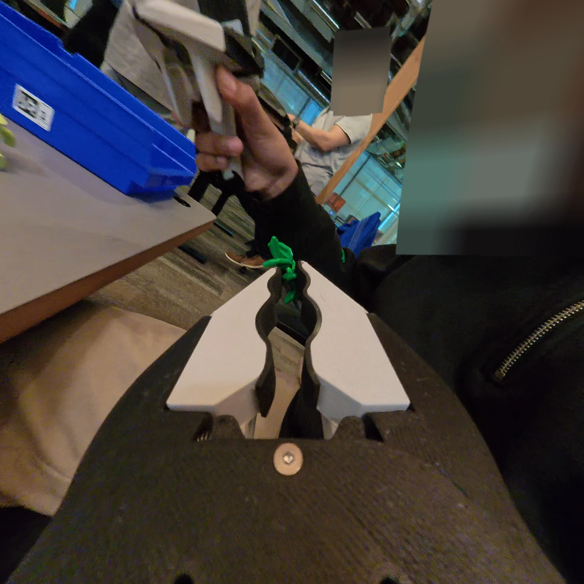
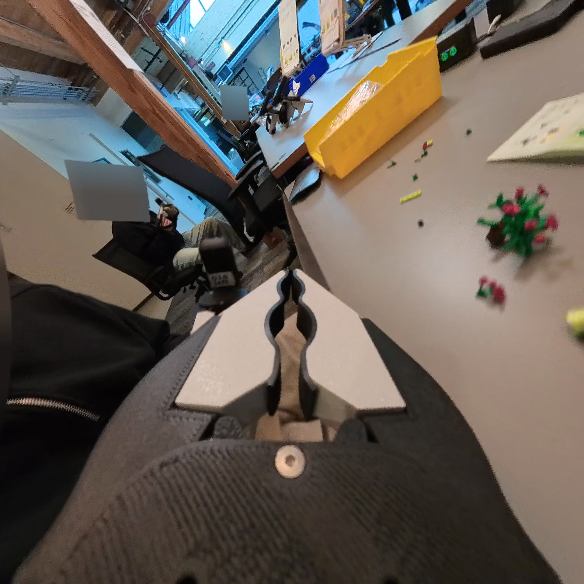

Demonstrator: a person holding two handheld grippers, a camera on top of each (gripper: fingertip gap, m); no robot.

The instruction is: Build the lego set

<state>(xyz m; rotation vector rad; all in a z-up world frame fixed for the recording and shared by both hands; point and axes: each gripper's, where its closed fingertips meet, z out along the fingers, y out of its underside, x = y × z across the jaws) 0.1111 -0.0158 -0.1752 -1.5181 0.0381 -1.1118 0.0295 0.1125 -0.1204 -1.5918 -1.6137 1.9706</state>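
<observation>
Stem (image 1: 286,271) along left gripper (image 1: 288,268), leaves outward.

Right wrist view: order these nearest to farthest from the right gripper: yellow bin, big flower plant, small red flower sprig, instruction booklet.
From the right gripper:
1. small red flower sprig, on the table to its right.
2. big flower plant, right, a bit farther back.
3. yellow bin and instruction booklet: both farther back, too close to rank; bin near the table edge, booklet far right.

Blurred flower bunch (image 2: 518,221); booklet (image 2: 543,132) edge-cropped.
</observation>
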